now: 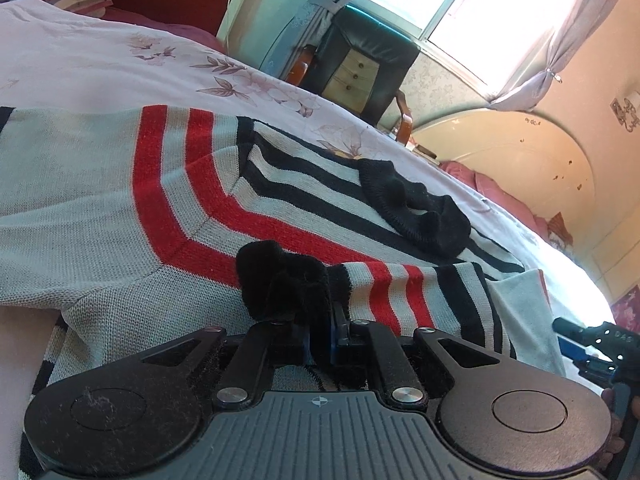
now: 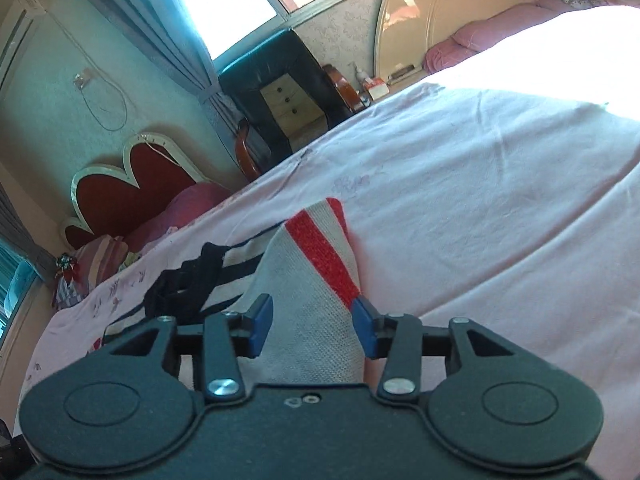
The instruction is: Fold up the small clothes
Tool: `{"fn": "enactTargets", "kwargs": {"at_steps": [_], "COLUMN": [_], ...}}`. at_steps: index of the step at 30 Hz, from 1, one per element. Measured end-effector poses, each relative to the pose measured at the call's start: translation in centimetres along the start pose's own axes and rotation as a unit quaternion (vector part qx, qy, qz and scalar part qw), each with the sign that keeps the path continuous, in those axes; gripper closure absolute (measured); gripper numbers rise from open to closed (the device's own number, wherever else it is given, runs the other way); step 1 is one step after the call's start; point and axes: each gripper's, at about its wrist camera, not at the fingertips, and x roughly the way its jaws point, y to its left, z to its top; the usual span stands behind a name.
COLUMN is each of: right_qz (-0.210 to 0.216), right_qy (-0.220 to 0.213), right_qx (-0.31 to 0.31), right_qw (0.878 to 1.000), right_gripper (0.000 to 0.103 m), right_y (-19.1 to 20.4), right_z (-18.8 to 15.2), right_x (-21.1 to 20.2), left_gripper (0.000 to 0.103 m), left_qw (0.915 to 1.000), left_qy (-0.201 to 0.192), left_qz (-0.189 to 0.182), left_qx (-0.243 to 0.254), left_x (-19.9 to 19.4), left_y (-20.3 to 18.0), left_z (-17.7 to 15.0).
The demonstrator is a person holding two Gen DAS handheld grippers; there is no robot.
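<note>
A grey knit sweater with red and black stripes lies spread on the pink bedsheet; its black collar is toward the far side. My left gripper is shut on the black cuff of a striped sleeve that is folded across the body. The right gripper is open over a folded grey and red corner of the sweater. That cloth lies between the blue pads, which do not squeeze it. The right gripper also shows at the right edge of the left wrist view.
The bed reaches away with bare pink sheet to the right of the sweater. Pillows lie by a cream headboard. Beyond the bed's far edge stand a black armchair and a small drawer chest, under a window.
</note>
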Motion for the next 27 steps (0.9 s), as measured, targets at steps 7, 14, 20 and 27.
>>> {"fn": "enactTargets", "kwargs": {"at_steps": [7,14,20,27], "right_qz": [-0.025,-0.019,0.022,0.004], "right_qy": [-0.045,-0.032,-0.025,-0.011], "right_qx": [-0.006,0.024,0.011,-0.024], "right_qw": [0.999,0.999,0.999,1.0], "right_gripper": [0.099,0.074,0.066,0.092], "right_y": [-0.9,-2.9,-1.7,-0.9], "right_z": [-0.6,-0.5,1.4,2.8], "right_x": [-1.4,-1.0,0.9,2.9], "left_gripper": [0.096,0.056,0.016,0.091], "left_qw": [0.9974,0.9989,0.9969,0.9971], "left_qy": [-0.064,-0.042,-0.073,-0.065], "left_qz": [0.029,0.018,0.03,0.026], "left_qx": [-0.011,-0.008,-0.002,-0.03], "left_x": [-1.6,-1.2,-1.6,-0.7], "left_y": [0.2,0.6,0.3,1.6], "left_z": [-1.4,-1.4,0.1,0.3]}}
